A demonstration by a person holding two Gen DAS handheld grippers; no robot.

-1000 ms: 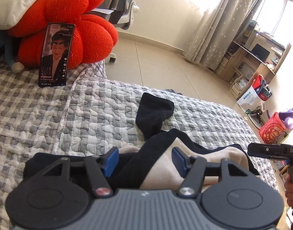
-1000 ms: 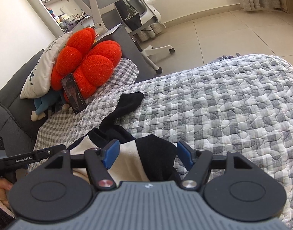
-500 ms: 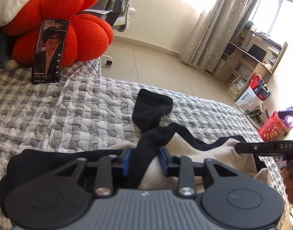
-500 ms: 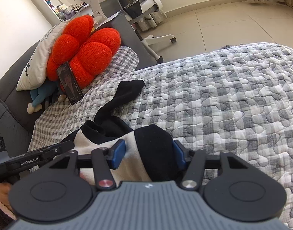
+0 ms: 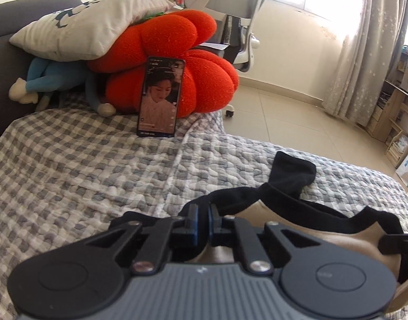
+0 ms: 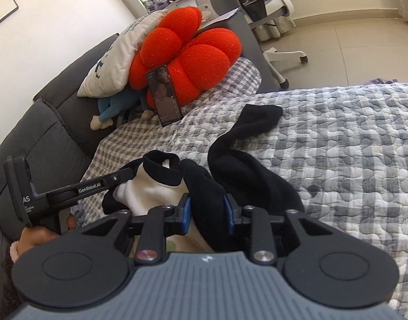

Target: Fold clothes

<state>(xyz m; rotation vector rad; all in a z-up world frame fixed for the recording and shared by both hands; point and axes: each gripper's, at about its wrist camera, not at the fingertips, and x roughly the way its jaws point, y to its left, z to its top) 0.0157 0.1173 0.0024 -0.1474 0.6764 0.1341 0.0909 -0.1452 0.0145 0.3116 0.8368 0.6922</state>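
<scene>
Both grippers, left point(image 5: 202, 222) and closing right point(image 6: 207, 211), clamped on garment point(image 6: 150, 192) (black-trimmed).

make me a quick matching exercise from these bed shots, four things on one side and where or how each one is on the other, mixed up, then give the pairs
Things:
1. phone
2. white pillow
3. left gripper
4. black sleeve

Places or states:
A. lies stretched out on the grey quilt
B. stands leaning against the red cushion
C. lies on top of the red cushion
D. shut on the garment at its black edge

Pairs: 1-B, 2-C, 3-D, 4-A
</scene>
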